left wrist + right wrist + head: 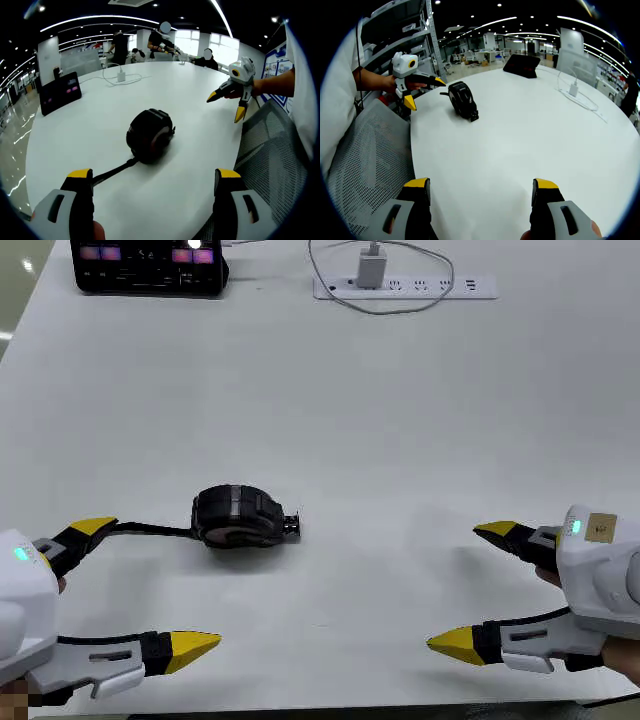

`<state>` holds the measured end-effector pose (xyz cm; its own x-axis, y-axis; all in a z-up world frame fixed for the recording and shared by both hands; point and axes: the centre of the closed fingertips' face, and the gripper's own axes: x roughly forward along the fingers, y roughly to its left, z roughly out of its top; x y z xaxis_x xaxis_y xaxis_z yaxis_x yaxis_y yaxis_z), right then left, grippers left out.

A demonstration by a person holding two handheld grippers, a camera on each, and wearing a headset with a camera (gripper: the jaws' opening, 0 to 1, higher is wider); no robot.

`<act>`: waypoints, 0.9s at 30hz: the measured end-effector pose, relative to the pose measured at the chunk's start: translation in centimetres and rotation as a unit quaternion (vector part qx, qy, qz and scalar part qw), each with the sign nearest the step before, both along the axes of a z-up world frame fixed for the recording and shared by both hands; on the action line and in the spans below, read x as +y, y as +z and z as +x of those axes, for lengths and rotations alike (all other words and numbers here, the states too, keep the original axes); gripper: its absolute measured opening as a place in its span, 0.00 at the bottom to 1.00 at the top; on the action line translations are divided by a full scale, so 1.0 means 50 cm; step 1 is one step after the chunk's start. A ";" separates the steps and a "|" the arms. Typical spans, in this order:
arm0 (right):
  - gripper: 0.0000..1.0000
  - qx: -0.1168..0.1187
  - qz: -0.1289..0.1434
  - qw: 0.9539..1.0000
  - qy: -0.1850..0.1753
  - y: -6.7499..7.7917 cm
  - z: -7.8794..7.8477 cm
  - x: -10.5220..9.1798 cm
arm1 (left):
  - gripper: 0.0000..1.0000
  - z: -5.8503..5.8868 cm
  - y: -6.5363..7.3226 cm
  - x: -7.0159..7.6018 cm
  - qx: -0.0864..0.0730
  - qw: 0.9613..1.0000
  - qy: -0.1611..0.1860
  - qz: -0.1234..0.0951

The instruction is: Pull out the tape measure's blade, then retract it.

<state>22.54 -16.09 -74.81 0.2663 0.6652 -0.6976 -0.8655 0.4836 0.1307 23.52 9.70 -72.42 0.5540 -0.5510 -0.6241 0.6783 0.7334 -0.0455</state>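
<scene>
A black tape measure (238, 516) lies on the white table (380, 410), its blade tip facing right and a black wrist strap (150, 530) trailing left. The blade is inside the case. My left gripper (156, 586) is open at the front left, its far fingertip close to the strap's end; the tape measure (150, 135) lies ahead of its spread jaws. My right gripper (478, 588) is open at the front right, well apart from the tape measure (462, 100), holding nothing. Each gripper appears in the other's view: right gripper (231, 98), left gripper (422, 90).
A black device with a lit screen (150, 265) stands at the table's far left. A white power strip (405, 285) with a plugged charger and looped cable lies at the far middle. A mesh chair (365, 165) sits by the near table edge.
</scene>
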 end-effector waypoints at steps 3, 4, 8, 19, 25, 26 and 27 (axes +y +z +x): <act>0.83 -0.003 0.000 1.000 0.001 0.001 0.000 0.001 | 0.99 0.000 0.001 0.000 0.000 1.000 0.001 0.000; 0.83 -0.004 0.000 1.000 0.001 0.001 0.001 0.001 | 0.99 0.000 0.001 0.000 -0.001 1.000 0.000 0.000; 0.84 -0.008 0.000 1.000 0.001 0.001 0.001 0.001 | 0.99 -0.002 0.001 -0.001 0.001 1.000 0.000 -0.002; 0.83 -0.015 -0.003 1.000 0.000 0.004 0.006 -0.003 | 0.99 -0.002 0.004 -0.001 -0.002 1.000 0.004 -0.006; 0.82 -0.011 -0.009 1.000 -0.001 0.000 0.005 -0.007 | 0.96 -0.004 0.002 -0.003 0.003 1.000 0.002 -0.006; 0.81 -0.009 -0.009 1.000 -0.001 -0.001 0.004 -0.007 | 0.95 -0.006 0.001 -0.004 0.006 1.000 0.001 -0.006; 0.82 -0.011 -0.009 1.000 -0.001 -0.001 0.005 -0.007 | 0.93 -0.008 0.000 -0.006 0.010 1.000 -0.001 -0.008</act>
